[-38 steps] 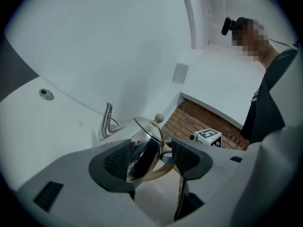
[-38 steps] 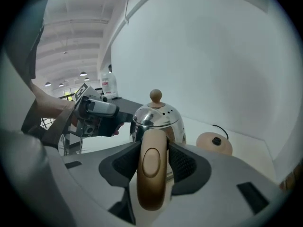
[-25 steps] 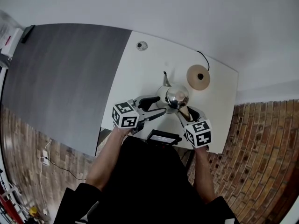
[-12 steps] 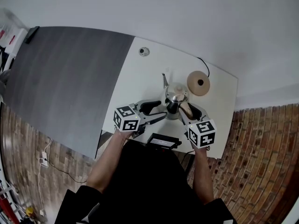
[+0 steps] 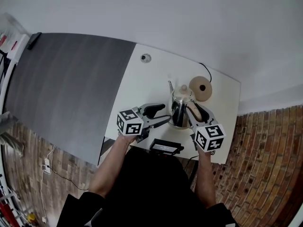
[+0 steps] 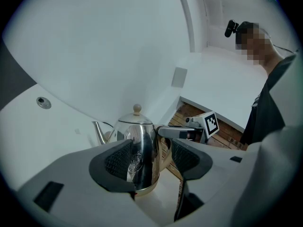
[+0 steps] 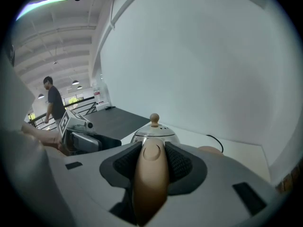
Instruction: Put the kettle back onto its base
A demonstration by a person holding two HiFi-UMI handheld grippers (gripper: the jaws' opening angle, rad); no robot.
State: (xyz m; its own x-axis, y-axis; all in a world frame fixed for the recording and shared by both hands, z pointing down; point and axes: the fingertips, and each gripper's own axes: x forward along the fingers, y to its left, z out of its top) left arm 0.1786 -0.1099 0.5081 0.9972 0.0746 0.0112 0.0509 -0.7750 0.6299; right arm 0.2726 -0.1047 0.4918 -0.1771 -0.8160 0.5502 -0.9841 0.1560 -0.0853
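Left gripper: my left gripper sits just left of the kettle, jaws spread wide. Its own view shows the kettle in the gap beyond the pads, and I see no contact with it.
Table fitting: a small round insert lies in the white table, well up and left of the kettle. The left gripper view catches it too; the right gripper view does not.
Black device: a flat black box lies at the table edge, below and just left of the kettle. Only the head view shows it.
Kettle: shiny steel, upright, knob on the lid, spout pointing away from me. It is beside its base, not on it. I cannot tell whether its bottom touches the table.
Right gripper: my right gripper is clamped on the kettle's tan handle. Its own view shows the handle pinched between both pads, with the lid just past it.
Base: the round tan base lies just up and right of the kettle, close beside it. The right gripper view shows only a sliver.
Cord: a black cord runs from the base toward the table's far edge.
Background: a person stands far off left of the kettle, seen only in the right gripper view.
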